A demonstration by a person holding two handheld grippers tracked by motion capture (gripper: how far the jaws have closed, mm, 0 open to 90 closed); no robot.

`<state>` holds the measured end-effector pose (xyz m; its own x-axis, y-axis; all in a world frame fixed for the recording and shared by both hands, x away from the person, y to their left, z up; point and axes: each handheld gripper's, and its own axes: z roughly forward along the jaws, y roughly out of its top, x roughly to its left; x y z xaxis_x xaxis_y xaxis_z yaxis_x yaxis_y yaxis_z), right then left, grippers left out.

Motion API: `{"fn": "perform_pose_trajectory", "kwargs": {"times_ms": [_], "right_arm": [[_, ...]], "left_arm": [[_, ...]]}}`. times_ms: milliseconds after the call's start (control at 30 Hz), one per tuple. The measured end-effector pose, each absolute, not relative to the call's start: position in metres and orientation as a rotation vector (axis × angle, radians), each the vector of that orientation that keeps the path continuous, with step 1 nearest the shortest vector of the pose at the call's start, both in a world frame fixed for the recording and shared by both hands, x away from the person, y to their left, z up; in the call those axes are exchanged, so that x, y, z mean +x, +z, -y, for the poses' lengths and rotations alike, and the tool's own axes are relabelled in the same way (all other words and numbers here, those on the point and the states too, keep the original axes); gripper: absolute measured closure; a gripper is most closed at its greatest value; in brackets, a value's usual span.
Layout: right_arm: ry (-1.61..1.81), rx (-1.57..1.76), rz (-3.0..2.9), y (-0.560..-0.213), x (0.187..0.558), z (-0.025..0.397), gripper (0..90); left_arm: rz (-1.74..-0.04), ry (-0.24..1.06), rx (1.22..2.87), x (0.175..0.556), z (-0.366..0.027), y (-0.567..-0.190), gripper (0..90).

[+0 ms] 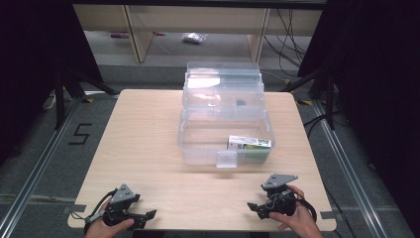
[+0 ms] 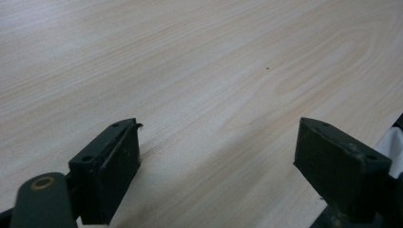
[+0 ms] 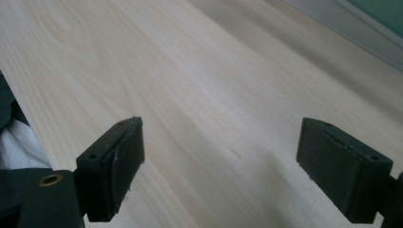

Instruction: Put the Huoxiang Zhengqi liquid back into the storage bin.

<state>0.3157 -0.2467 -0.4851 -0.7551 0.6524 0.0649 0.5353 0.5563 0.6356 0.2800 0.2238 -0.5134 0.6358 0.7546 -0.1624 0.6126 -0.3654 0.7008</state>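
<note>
While the clear plastic box (image 1: pixel 225 130) stood open at the middle of the bench (image 1: pixel 143 139), lid tipped back toward the far edge, we logged it as the item in hand, well apart from both grippers.

Contents: one white-and-green carton (image 1: pixel 249 143), lying flat in the right front part of the tub; a small dark object against the far inner wall, too small for us to identify. Front latch tab (image 1: pixel 227 159) hung at the near wall.

Left gripper (image 1: pixel 148 214): released, jaws spread wide over bare wood in the left gripper view, holding nothing, at the near left corner.
Right gripper (image 1: pixel 253 208): likewise released and empty, at the near right edge.

Handling note: we judged that any reach should go in over the low near wall, with the jaws lined up across the carton's short side and kept clear of the latch; thin clear walls would likely flex or slide if bumped.

Surface: pale wood-grain laminate, matt, rounded corners.
Room: grey floor (image 1: pixel 44 163) with a taped number at left, dark curtains both sides, wooden furniture legs and cables beyond.
</note>
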Motion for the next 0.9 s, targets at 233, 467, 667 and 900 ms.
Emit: {"fn": "perform_pose_trajectory", "kwargs": {"times_ms": [233, 467, 667, 900], "right_arm": [[0.95, 1.039, -2.59, -0.4863, 0.3121, 0.2486, 17.3], [0.905, 1.072, -2.582, -0.4853, 0.3085, 0.2519, 17.2], [0.928, 1.038, -2.571, -0.488, 0.3093, 0.2525, 17.2], [0.902, 1.039, -2.583, -0.4867, 0.3099, 0.254, 17.3]], "left_arm": [[-1.065, 0.243, 2.093, 0.2803, -0.2245, -0.5135, 14.8], [-1.064, 0.245, 2.094, 0.2798, -0.2238, -0.5131, 14.8], [-1.062, 0.248, 2.093, 0.2796, -0.2239, -0.513, 14.8], [-1.063, 0.248, 2.094, 0.2797, -0.2238, -0.513, 14.8]]}}
